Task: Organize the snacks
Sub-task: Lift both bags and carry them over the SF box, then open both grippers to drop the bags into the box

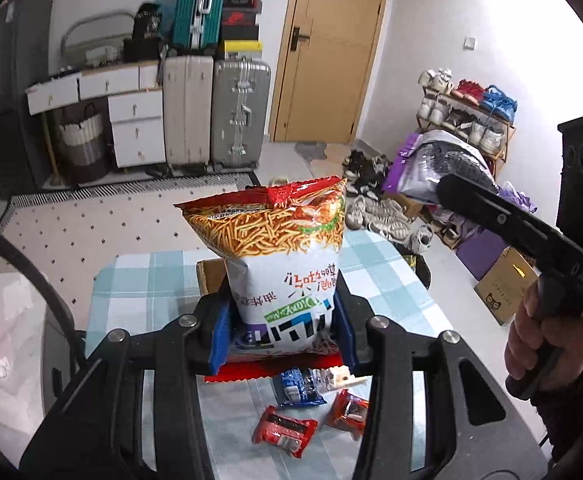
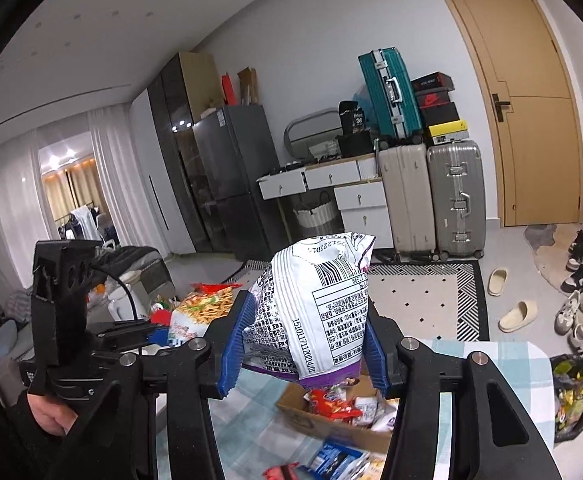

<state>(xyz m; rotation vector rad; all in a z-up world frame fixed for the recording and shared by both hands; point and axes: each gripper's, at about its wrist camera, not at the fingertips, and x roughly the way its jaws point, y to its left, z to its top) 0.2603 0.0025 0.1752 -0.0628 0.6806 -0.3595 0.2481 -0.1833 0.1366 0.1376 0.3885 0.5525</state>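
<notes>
My left gripper (image 1: 283, 332) is shut on a large fried-noodle snack bag (image 1: 283, 248), red and white, held upside down above the table. My right gripper (image 2: 305, 342) is shut on a purple-and-white snack bag (image 2: 319, 300), back side with barcode facing me. It also shows in the left wrist view (image 1: 435, 168), raised at the right. Below my right gripper a cardboard box (image 2: 311, 420) holds several snack packs. Two small red packets (image 1: 283, 432) and a blue packet (image 1: 297, 388) lie on the checked tablecloth (image 1: 143, 280).
The box's edge (image 1: 207, 276) shows behind the noodle bag. Suitcases (image 1: 215, 112), a white drawer unit (image 1: 135, 124) and a door (image 1: 331, 48) stand at the back. Shoes and a rack (image 1: 463, 112) are to the right. A bin (image 2: 571, 392) stands by the table.
</notes>
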